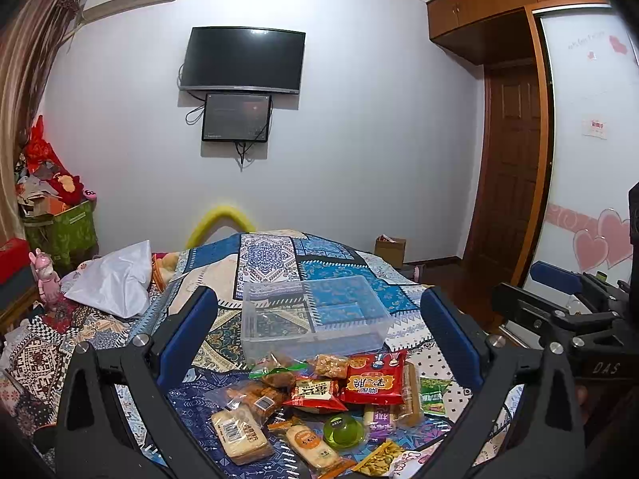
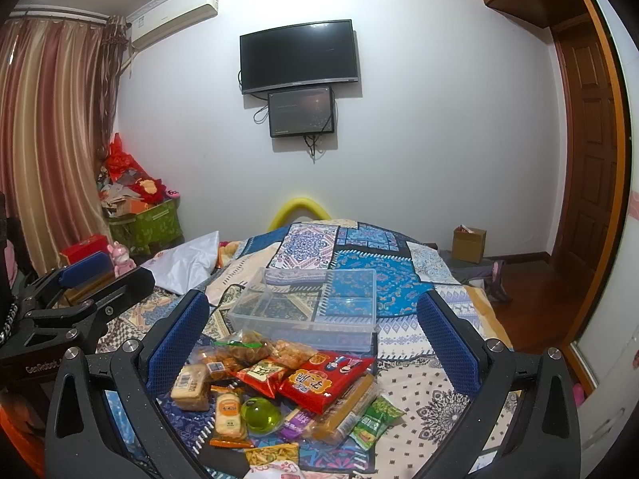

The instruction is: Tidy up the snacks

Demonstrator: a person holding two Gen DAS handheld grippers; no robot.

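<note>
A: How are the two tools held?

B: The left tool [image 1: 315, 327] and the right tool [image 2: 313, 331] are both spread wide, with nothing gripped, and are held above the bed [image 2: 419, 363].

A: Where are the snacks found?

B: A pile is seen on the patterned bedspread, just in front of a clear plastic box [image 2: 307, 307]. A red snack packet [image 2: 323, 383] is laid near the middle, a green jelly cup [image 2: 261, 415] beside it, and a barcoded cake packet [image 2: 191, 386] at the left edge. A green pea packet [image 2: 375, 421] is placed at the right.
</note>
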